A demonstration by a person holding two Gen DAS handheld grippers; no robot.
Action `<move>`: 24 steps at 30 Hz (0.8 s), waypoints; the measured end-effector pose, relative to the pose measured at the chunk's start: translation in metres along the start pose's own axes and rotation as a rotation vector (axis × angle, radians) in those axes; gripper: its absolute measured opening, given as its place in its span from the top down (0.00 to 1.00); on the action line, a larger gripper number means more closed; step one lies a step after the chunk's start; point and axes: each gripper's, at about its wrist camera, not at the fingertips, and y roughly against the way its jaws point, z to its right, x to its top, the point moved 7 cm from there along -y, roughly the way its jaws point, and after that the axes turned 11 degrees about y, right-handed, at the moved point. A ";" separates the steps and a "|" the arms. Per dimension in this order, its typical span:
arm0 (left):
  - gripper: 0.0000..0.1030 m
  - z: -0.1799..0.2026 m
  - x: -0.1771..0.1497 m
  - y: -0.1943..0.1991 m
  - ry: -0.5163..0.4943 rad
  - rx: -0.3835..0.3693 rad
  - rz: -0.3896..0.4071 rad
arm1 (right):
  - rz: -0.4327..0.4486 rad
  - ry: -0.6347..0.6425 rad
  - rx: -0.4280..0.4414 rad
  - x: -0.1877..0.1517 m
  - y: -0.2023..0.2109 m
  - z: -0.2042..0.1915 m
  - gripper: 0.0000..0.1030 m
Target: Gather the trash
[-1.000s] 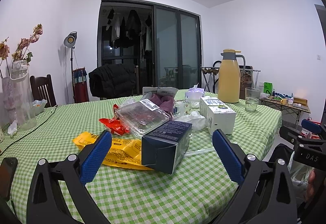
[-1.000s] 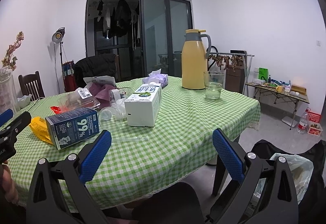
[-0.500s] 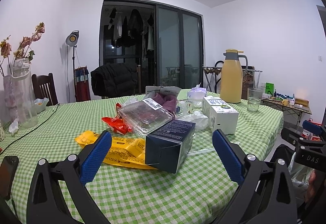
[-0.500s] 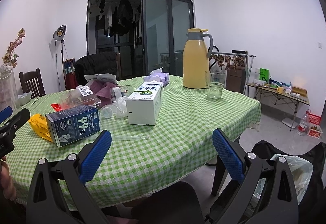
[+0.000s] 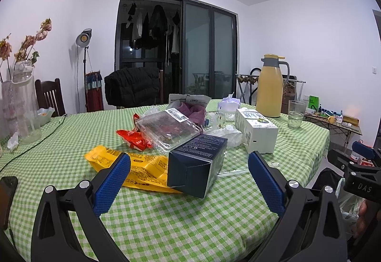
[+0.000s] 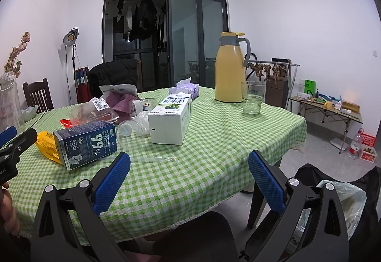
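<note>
1. Left wrist view: left gripper [image 5: 189, 181] wide open, holding nothing, hovering above the green checked table [image 5: 166, 216].
2. Dark blue box [image 5: 197, 164] lying between the blue fingertips, at 12 o'clock from the gripper, not touched.
3. Yellow wrapper [image 5: 142, 168] at 9 o'clock of the box, partly under it; red wrapper [image 5: 133, 139] and clear plastic container [image 5: 169, 129] at 11 o'clock.
4. White milk carton [image 5: 257, 129] at 2 o'clock of the box, yellow thermos [image 5: 270, 91] far behind.
5. Right wrist view: right gripper [image 6: 189, 181] also wide open and empty, near the table edge; trash bag [image 6: 345, 204] at 4 o'clock, low on the floor.
</note>
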 end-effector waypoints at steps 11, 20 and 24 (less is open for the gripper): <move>0.07 -0.002 -0.001 -0.002 0.008 0.002 -0.012 | -0.009 0.005 0.005 -0.001 -0.002 -0.002 0.07; 0.07 -0.005 -0.003 -0.006 0.021 0.002 -0.028 | -0.014 0.011 0.004 -0.005 -0.003 -0.004 0.07; 0.07 -0.005 -0.005 -0.008 0.018 0.002 -0.038 | -0.024 0.021 0.009 -0.009 -0.005 -0.008 0.07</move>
